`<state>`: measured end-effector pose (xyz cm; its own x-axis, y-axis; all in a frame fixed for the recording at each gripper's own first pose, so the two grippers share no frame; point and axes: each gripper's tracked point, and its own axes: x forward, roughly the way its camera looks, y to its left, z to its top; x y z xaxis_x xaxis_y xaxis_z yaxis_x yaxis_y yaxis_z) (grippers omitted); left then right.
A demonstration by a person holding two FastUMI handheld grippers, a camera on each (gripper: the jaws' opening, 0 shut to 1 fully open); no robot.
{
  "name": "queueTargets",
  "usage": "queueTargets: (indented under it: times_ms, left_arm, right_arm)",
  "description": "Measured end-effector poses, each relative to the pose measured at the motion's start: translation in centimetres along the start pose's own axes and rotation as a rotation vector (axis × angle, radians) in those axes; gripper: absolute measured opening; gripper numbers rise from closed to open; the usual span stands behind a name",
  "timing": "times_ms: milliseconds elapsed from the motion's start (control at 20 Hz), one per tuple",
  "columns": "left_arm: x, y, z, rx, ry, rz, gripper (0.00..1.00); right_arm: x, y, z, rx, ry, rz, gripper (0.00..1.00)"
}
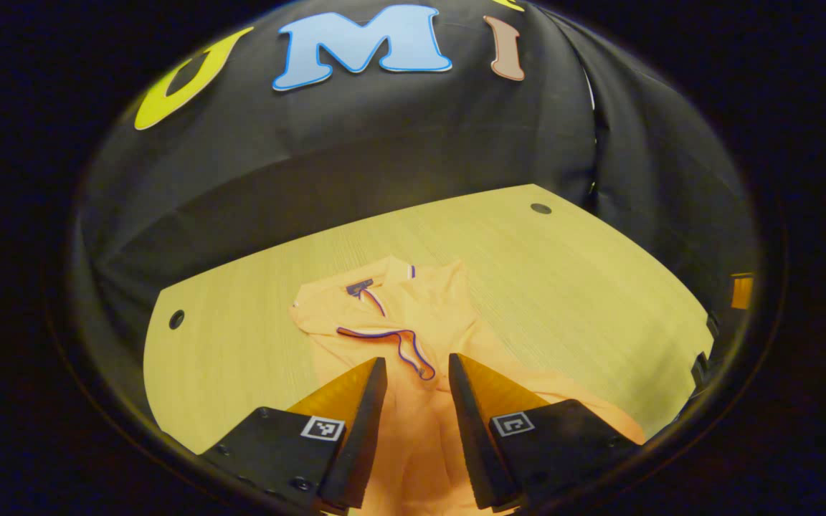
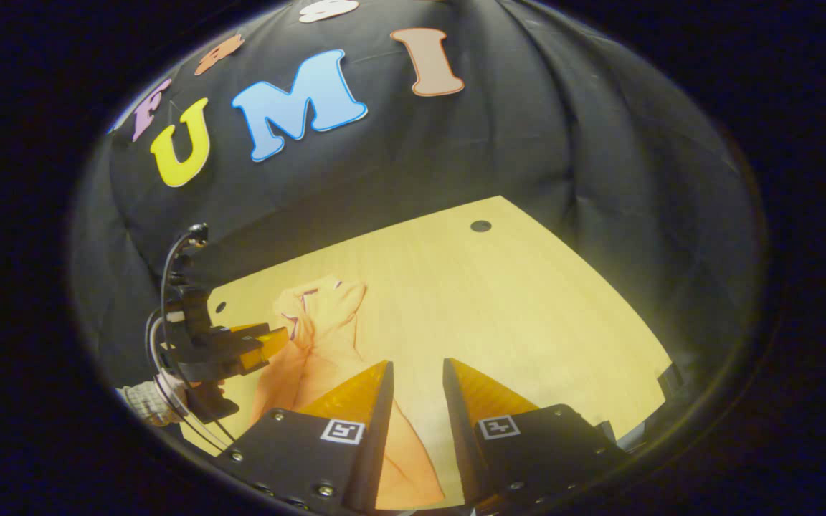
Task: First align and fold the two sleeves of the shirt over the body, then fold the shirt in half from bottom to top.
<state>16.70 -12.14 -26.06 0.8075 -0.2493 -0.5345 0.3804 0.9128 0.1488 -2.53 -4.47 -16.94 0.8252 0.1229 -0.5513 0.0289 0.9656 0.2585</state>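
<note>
An orange shirt (image 1: 413, 315) with a dark-trimmed collar lies on the wooden table (image 1: 571, 287), collar end away from me, one sleeve folded over the body. My left gripper (image 1: 417, 367) hovers open above the shirt's lower half with nothing between its fingers. In the right gripper view the same shirt (image 2: 320, 337) stretches from the middle left down toward my right gripper (image 2: 417, 370), which stands open over the shirt's right edge. The left gripper (image 2: 259, 344), held by a hand, shows at the left of that view above the shirt.
The table has round cable holes at its far right (image 1: 540, 208) and left (image 1: 176, 319). Black cloth walls close the booth behind and on both sides. Bare tabletop (image 2: 513, 308) stretches to the right of the shirt.
</note>
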Motion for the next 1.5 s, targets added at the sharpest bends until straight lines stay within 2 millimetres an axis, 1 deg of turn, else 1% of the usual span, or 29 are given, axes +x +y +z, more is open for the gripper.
queueTargets:
  times_ms: [50,100,150,300,350,400,450,500,550,650,700,750,800,900,950,1050,1150,1250,1350,1400,1450,1500]
  left_arm:
    - [-1.0,0.3,-0.2,-0.016,-0.004,0.006,0.65]
    - [-1.9,0.5,-0.5,-0.034,-0.006,0.008,0.76]
    - [-2.9,0.8,-0.9,-0.050,-0.003,0.013,0.74]
    - [-5.5,1.9,-3.1,-0.072,0.019,0.039,0.76]
    - [-6.4,1.9,-4.1,-0.076,0.030,0.042,0.77]
    - [-7.4,1.9,-5.2,-0.079,0.044,0.048,0.77]
    - [-8.2,1.8,-6.4,-0.085,0.059,0.050,0.77]
    - [-8.9,1.7,-7.6,-0.092,0.077,0.052,0.85]
    - [-9.7,1.7,-8.9,-0.098,0.092,0.059,0.88]
    - [-11.2,1.1,-11.4,-0.113,0.128,0.057,0.94]
    - [-11.9,0.7,-12.7,-0.121,0.147,0.054,0.96]
    - [-12.5,0.5,-14.0,-0.125,0.167,0.058,0.96]
    - [-13.0,0.4,-15.1,-0.125,0.187,0.067,0.98]
    - [-13.7,0.2,-17.4,-0.117,0.230,0.084,0.99]
    - [-14.1,0.1,-18.3,-0.121,0.254,0.087,0.97]
    - [-15.0,-0.3,-20.6,-0.141,0.310,0.093,0.98]
    - [-16.1,-0.4,-22.6,-0.154,0.361,0.106,0.96]
    - [-17.1,-0.6,-24.8,-0.162,0.419,0.108,0.96]
    - [-18.0,-0.6,-26.3,-0.161,0.476,0.105,0.96]
    - [-18.3,-0.5,-26.6,-0.153,0.495,0.107,0.98]
    - [-18.1,-0.4,-27.1,-0.143,0.508,0.106,0.96]
    - [-17.9,-0.6,-27.4,-0.130,0.517,0.106,0.98]
  right_arm:
    - [0.4,0.2,-0.6,-0.013,0.019,0.012,0.43]
    - [0.9,0.5,-1.2,-0.029,0.039,0.022,0.44]
    - [1.3,0.8,-1.9,-0.047,0.060,0.032,0.44]
    - [2.4,1.6,-4.1,-0.098,0.130,0.062,0.47]
    - [2.8,1.8,-5.1,-0.110,0.159,0.070,0.47]
    - [3.1,2.1,-5.9,-0.119,0.188,0.076,0.40]
    - [3.3,2.7,-6.8,-0.120,0.218,0.102,0.47]
    - [3.5,2.9,-8.0,-0.128,0.249,0.110,0.64]
    - [3.7,3.1,-9.0,-0.140,0.282,0.119,0.74]
    - [4.0,3.5,-11.1,-0.163,0.347,0.138,0.74]
    - [4.1,3.5,-11.7,-0.178,0.375,0.139,0.75]
    - [3.9,3.6,-12.6,-0.190,0.403,0.145,0.76]
    - [3.9,3.6,-13.5,-0.205,0.429,0.139,0.86]
    - [4.0,3.7,-14.6,-0.228,0.487,0.134,0.93]
    - [3.6,3.6,-15.0,-0.235,0.515,0.133,0.94]
    - [3.1,3.3,-16.3,-0.258,0.574,0.120,0.94]
    - [2.4,2.7,-17.3,-0.288,0.629,0.101,0.94]
    - [2.2,2.5,-18.3,-0.319,0.681,0.088,0.94]
    - [1.7,1.7,-19.0,-0.365,0.732,0.069,0.94]
    - [1.5,1.4,-19.3,-0.388,0.752,0.060,0.94]
    - [1.2,1.3,-19.1,-0.411,0.773,0.049,0.94]
    - [1.5,1.6,-18.1,-0.429,0.754,0.046,0.96]
